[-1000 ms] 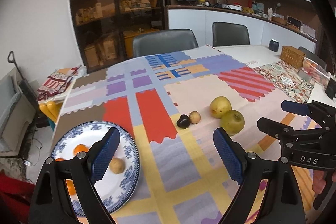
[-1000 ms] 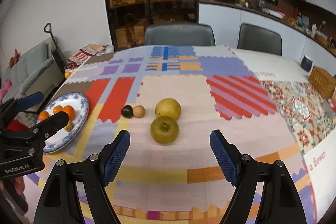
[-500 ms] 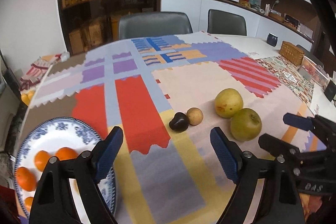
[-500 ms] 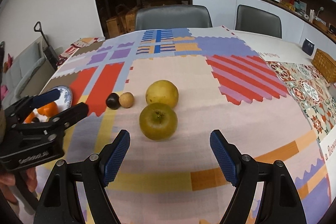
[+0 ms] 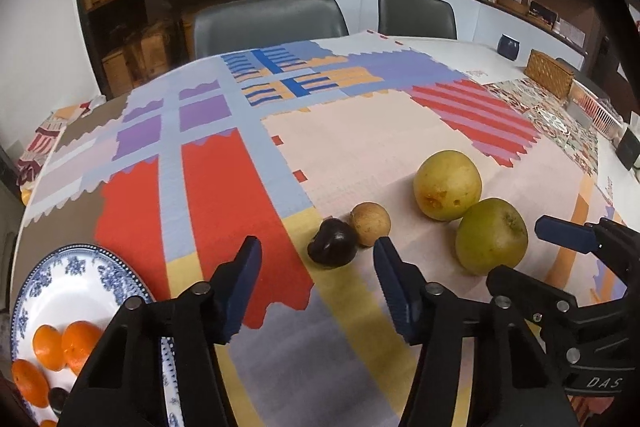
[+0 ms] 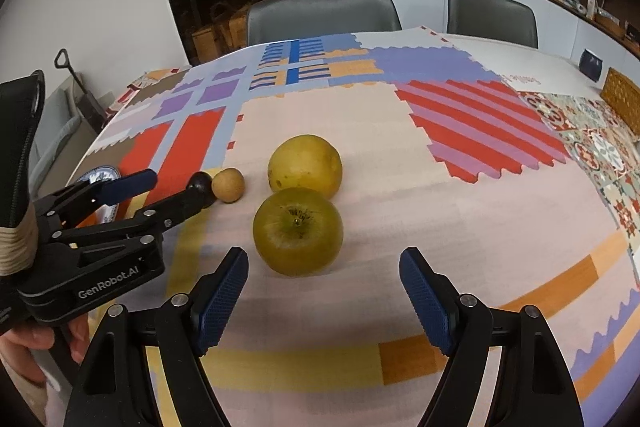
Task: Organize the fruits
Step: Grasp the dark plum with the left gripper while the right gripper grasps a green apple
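Note:
A dark plum-like fruit (image 5: 332, 243) and a small tan round fruit (image 5: 370, 223) lie together on the patchwork cloth. A yellow pear-like fruit (image 5: 447, 185) and a green apple (image 5: 491, 235) lie to their right. My left gripper (image 5: 318, 285) is open, just short of the dark fruit. My right gripper (image 6: 324, 297) is open, just short of the green apple (image 6: 298, 230), with the yellow fruit (image 6: 305, 165) behind it. A blue-and-white plate (image 5: 86, 277) at the lower left holds several oranges (image 5: 64, 345).
Two grey chairs (image 5: 270, 21) stand at the table's far side. A wicker box (image 5: 548, 73), a dark cup (image 5: 509, 47) and a pink basket (image 5: 596, 109) sit at the far right. The left gripper's body (image 6: 92, 227) shows in the right wrist view.
My left gripper has swung right from over the plate toward the dark fruit, its jaws narrower but open. My right gripper has moved forward toward the green apple.

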`<state>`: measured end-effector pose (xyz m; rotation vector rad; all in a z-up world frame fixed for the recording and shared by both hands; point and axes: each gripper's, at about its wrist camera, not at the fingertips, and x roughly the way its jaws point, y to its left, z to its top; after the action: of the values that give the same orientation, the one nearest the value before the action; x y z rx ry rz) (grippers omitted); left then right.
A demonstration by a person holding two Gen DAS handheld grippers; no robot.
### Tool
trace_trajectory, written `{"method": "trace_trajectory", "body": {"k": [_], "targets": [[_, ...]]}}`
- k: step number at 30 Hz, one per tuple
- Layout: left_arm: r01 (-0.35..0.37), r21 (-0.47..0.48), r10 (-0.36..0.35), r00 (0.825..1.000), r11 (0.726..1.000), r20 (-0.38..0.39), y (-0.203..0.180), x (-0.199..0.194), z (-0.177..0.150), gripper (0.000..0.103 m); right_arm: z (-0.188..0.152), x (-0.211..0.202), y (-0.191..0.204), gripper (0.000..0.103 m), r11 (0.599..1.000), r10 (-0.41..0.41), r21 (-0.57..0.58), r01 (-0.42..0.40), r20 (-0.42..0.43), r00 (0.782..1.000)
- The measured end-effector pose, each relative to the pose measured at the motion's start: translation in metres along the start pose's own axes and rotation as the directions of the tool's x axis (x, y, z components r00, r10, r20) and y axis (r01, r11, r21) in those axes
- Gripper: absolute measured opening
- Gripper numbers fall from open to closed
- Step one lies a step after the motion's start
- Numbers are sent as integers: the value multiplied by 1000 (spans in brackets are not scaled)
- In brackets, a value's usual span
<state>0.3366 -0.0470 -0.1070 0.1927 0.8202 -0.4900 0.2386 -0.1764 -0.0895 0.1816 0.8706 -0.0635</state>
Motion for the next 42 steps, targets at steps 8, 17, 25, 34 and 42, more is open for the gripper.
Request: {"method": "trace_trajectory", "body": {"k": [8,17,25,34,42], "targets": [[43,-23,-44,999,999,-29,-1,15,5,44,2,10,1,70,1000,30,3,-30,-12,999],[66,-22,-67,997,998,-46,-5,21,6,27,3,17,2,50,996,90,0,-90,-18,996],[27,-47,-28,999,999,-29,-5,5,2,27,3,14,1,50,994,109,-2,-109,-19,994],[-34,-67,35,999,997,11,-4,-35,-8,27,2,-5,7,50,989,144,-34,-144,5,990],[-67,-77,71,996,995,49,-5,-68,-18,27,-3,-22,17,49,980,184,-77,-181,36,982]]}}
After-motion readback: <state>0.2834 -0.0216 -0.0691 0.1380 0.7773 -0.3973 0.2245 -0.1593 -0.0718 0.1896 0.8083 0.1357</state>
